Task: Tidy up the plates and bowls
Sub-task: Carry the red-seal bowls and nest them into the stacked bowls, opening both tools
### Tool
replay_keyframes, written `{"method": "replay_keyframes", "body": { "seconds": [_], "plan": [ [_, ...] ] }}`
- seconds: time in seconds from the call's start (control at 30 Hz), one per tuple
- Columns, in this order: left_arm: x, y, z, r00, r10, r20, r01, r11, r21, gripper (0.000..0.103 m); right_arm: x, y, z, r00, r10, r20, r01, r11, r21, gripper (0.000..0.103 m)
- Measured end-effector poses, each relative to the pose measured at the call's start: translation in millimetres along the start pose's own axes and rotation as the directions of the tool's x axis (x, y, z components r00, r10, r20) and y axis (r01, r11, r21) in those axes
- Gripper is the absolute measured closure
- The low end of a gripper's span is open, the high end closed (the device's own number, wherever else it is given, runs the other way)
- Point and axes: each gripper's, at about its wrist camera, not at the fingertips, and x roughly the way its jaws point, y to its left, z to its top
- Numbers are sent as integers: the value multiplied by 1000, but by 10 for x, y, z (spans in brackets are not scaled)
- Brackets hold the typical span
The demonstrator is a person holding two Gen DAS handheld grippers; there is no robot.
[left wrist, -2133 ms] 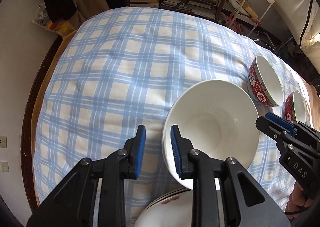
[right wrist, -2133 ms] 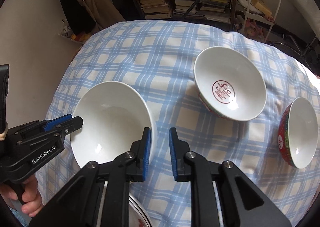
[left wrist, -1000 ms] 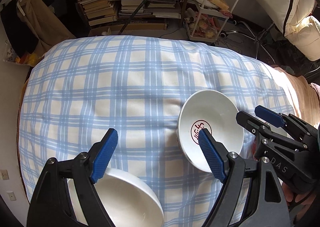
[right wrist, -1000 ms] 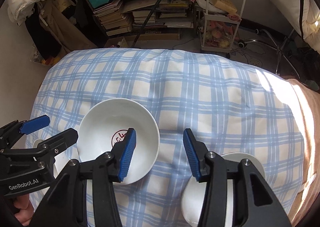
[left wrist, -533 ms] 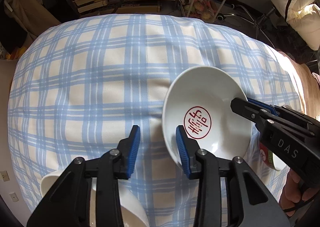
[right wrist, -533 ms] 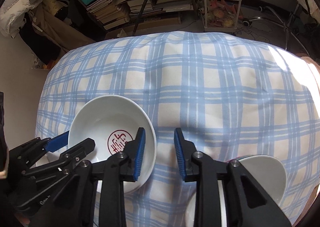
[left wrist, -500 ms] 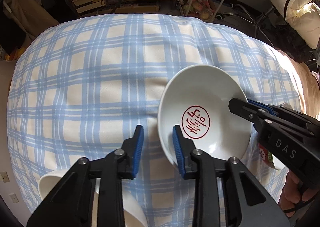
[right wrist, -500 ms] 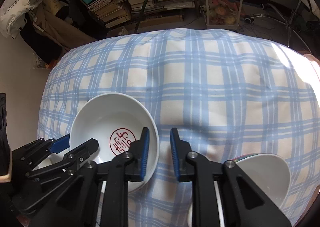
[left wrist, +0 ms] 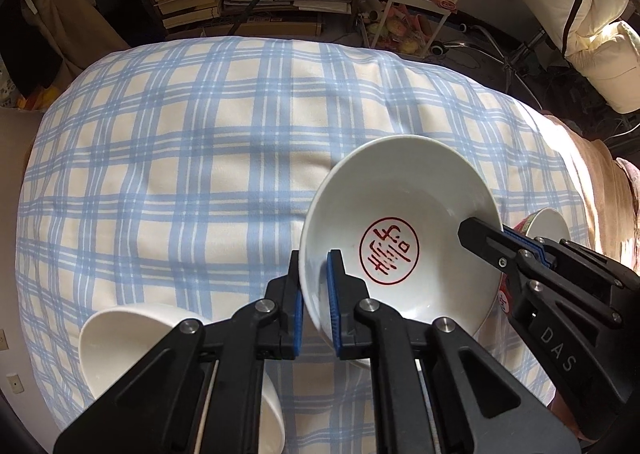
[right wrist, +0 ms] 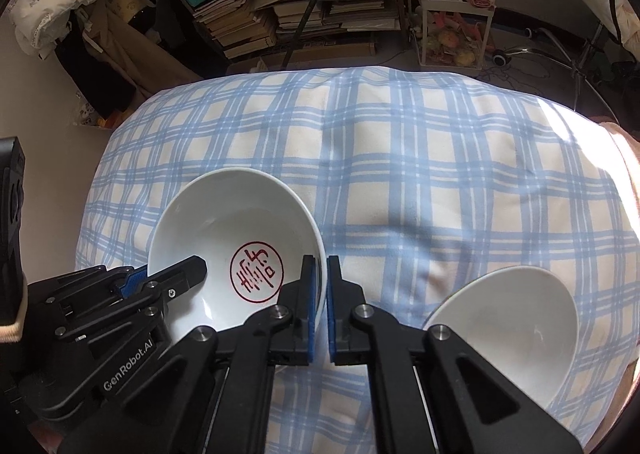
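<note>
My left gripper (left wrist: 314, 286) has just pinched down on the near-left rim of the stamped bowl (left wrist: 400, 246), one pad outside the wall, one inside. Across the bowl, my right gripper (right wrist: 322, 302) has just closed onto the opposite rim. So the bowl hangs between my two hands, rim to rim, over the checked cloth (left wrist: 200, 142). The plain white bowl (left wrist: 128, 338) sits lower-left of my left gripper, probably the stacking spot.

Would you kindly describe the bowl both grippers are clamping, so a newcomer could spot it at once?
On the blue-and-cream checked tablecloth, look near its front edge for the white ceramic bowl with a red seal. The left gripper and right gripper pinch its opposite rims. The plain white bowl beside it has no red mark inside.
</note>
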Motion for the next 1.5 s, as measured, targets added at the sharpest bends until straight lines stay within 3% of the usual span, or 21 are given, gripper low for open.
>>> {"method": "replay_keyframes", "body": {
  "seconds": [0.33,0.63,1.07,1.5],
  "plan": [
    [-549,225,-270,998,12,69,-9,999,-43,92,-478,350,-146,997,37,64,-33,997,-68,97],
    [-831,632,-599,993,66,98,-56,994,-95,92,-594,843,-339,993,95,74,-85,989,-124,97],
    [-742,1104,-987,994,85,70,-72,983,-170,92,-341,1339,-672,994,105,20,-100,981,-169,97],
    [-475,1216,-964,996,85,22,-79,976,-202,91,-65,1408,-712,998,55,-17,-57,987,-150,97]
  ]
}}
